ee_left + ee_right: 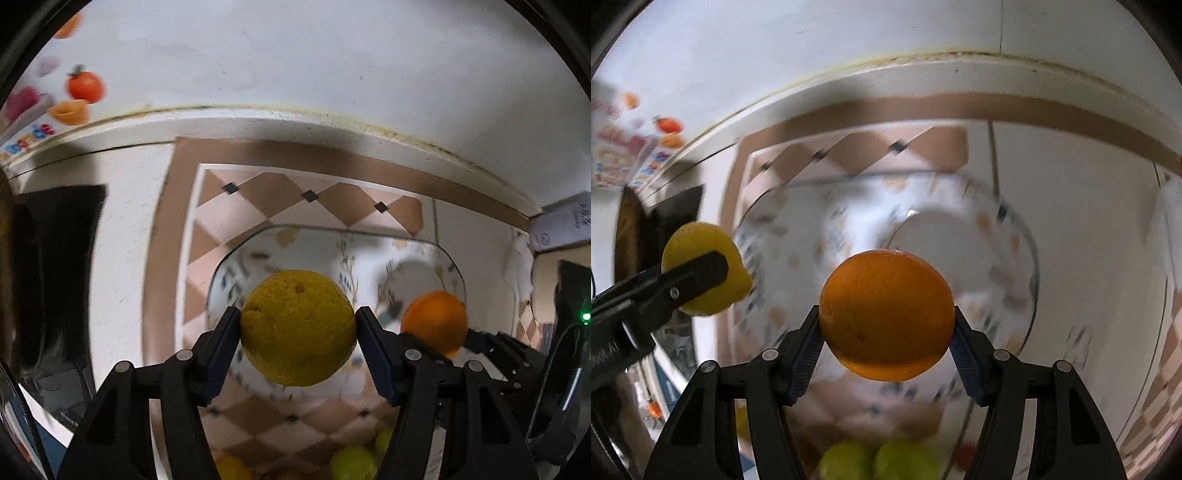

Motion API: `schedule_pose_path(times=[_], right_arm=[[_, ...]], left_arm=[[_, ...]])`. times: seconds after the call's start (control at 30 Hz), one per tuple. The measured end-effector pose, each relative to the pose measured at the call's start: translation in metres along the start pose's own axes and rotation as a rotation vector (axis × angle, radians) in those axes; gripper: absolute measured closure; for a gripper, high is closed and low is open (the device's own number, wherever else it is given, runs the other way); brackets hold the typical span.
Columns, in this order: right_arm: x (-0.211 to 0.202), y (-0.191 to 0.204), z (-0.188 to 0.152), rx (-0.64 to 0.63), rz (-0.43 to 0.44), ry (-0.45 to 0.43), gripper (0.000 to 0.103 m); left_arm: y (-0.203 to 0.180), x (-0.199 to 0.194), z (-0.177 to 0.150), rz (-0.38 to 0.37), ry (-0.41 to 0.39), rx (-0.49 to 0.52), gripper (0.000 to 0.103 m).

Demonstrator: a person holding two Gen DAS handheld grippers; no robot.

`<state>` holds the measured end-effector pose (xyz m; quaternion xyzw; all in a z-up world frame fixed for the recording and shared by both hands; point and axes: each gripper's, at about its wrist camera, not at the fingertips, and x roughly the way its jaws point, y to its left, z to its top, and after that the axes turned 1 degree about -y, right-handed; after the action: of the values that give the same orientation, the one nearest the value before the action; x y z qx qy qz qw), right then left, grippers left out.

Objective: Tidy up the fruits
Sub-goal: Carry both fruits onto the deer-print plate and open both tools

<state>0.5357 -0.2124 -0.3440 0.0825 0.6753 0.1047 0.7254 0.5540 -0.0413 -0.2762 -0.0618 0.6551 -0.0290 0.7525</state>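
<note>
My left gripper [297, 328] is shut on a yellow citrus fruit [297, 327] and holds it in the air above a patterned glass plate [258, 251]. My right gripper [886, 325] is shut on an orange [886, 314] and holds it above the same plate [960, 229]. The orange also shows in the left wrist view [436, 321], to the right of the yellow fruit. The yellow fruit shows in the right wrist view [701, 236] at the left, clamped by the left gripper. Both views are motion-blurred.
Green fruits [879, 461] lie below near the bottom edge, also in the left wrist view [351, 461]. A small red fruit [964, 456] lies beside them. The floor has brown and white diamond tiles [258, 199]. A printed carton [70, 96] stands at far left, a dark object [55, 266] below it.
</note>
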Motion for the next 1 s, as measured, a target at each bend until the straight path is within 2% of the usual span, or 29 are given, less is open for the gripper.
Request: schedule_pose_path(times=[0.1,0.27,0.53,0.57,0.6,0.63,0.67,0.73,1.0], right_arm=[[0.008,-0.004,0.019,-0.012,-0.033,0.008,0.036],[0.015,-0.014,0.031,-0.028,-0.055,0.035,0.036],[0.029,-0.021,0.036,0.009,-0.044,0.09,0.035],[0.03,-0.02,0.034,0.014,-0.045,0.103,0.032],[0.026,-0.023,0.033,0.023,-0.035,0.11,0.017],[0.022,-0.023,0.031,0.025,-0.032,0.104,0.005],[0.017,-0.022,0.03,0.025,-0.031,0.091,0.004],[0.007,-0.017,0.027,0.022,-0.046,0.072,0.004],[-0.03,-0.001,-0.009,-0.001,-0.122,0.017,0.004]], left_arm=[[-0.005,0.026,0.015,0.017,0.038,0.003,0.042],[-0.008,0.05,0.022,0.039,0.088,0.017,0.042],[-0.007,0.06,0.023,0.049,0.112,-0.012,0.041],[-0.006,0.06,0.024,0.049,0.107,-0.016,0.041],[-0.006,0.056,0.024,0.052,0.092,-0.015,0.039],[-0.005,0.051,0.024,0.062,0.077,-0.009,0.029],[-0.005,0.046,0.023,0.073,0.062,-0.002,0.016],[-0.003,0.036,0.02,0.087,0.039,0.011,0.011],[0.004,-0.002,-0.022,0.124,-0.02,0.013,0.01]])
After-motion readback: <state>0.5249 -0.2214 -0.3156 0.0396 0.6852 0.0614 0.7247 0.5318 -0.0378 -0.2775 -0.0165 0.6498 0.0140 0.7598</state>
